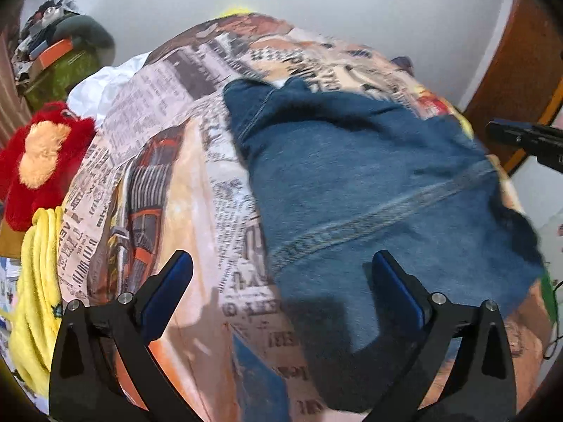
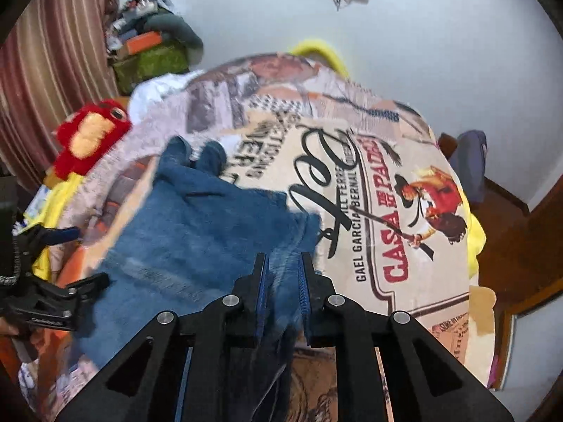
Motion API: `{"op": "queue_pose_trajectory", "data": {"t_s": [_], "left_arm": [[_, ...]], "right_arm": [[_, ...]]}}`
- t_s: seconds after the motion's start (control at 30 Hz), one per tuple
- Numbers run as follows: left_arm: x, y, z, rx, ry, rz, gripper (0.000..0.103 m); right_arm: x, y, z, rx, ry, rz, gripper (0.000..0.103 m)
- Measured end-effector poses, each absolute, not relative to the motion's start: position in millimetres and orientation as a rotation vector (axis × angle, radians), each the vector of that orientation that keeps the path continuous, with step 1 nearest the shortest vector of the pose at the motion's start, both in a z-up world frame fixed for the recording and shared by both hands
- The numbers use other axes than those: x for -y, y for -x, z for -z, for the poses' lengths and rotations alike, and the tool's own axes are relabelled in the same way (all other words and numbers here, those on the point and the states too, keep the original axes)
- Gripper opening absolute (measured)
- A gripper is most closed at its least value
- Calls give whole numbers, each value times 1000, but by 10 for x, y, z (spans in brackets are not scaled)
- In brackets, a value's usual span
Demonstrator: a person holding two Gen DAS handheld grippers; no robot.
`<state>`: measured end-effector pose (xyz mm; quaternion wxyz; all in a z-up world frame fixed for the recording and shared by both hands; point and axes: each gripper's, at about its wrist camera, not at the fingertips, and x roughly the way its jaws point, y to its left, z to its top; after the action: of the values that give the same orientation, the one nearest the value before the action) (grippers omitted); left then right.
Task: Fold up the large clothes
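Note:
Blue denim jeans (image 1: 369, 183) lie folded on a bed covered by a newspaper-print blanket (image 1: 158, 133). My left gripper (image 1: 281, 274) is open and empty, hovering just above the near edge of the jeans. In the right wrist view the jeans (image 2: 197, 232) spread to the left, and my right gripper (image 2: 283, 274) is shut on the jeans' near right edge, with denim bunched between the fingers. The left gripper (image 2: 81, 256) shows at the left edge of that view, open. The right gripper's tip (image 1: 520, 137) shows at the right edge of the left wrist view.
A red plush toy (image 1: 35, 161) and yellow fabric (image 1: 35, 299) lie at the bed's left side. White cloth (image 1: 102, 88) sits at the far left. A cluttered green box (image 2: 151, 59) stands by the striped curtain (image 2: 45, 81). A wooden door (image 1: 517, 56) is at the right.

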<state>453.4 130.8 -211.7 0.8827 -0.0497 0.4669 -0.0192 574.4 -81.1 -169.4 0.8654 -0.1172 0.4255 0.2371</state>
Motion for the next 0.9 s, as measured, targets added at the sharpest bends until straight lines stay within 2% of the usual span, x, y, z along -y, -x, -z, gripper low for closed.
{"op": "queue_pose_trajectory", "data": {"t_s": [0.1, 0.23, 0.37, 0.43, 0.47, 0.5, 0.53, 0.73, 0.9], "left_arm": [[-1191, -4438, 2014, -956, 107, 99, 102], [-1004, -4323, 2010, -967, 63, 145, 102], [-856, -4205, 2164, -997, -27, 145, 103], [-856, -4129, 2221, -994, -27, 138, 103], [-871, -4084, 2243, -988, -15, 130, 103], [-889, -4044, 2266, -985, 1, 121, 103], [-910, -4017, 2282, -985, 17, 117, 103], [-1093, -3866, 2312, -1022, 150, 132, 103], [-1199, -3787, 2143, -980, 60, 71, 103]], "right_arm": [[856, -5548, 1645, -935, 207, -563, 12], [848, -5314, 1898, -1066, 247, -659, 12], [921, -5062, 2158, -1003, 400, -604, 13], [1004, -4969, 2237, -990, 400, -596, 23], [1032, -4941, 2258, -983, 400, -581, 42], [1067, -4921, 2275, -968, 404, -553, 69], [1115, -4902, 2295, -952, 406, -521, 77], [1526, -4964, 2366, -1084, 190, -571, 80], [1680, -5008, 2235, -1123, 83, -576, 81]]}}
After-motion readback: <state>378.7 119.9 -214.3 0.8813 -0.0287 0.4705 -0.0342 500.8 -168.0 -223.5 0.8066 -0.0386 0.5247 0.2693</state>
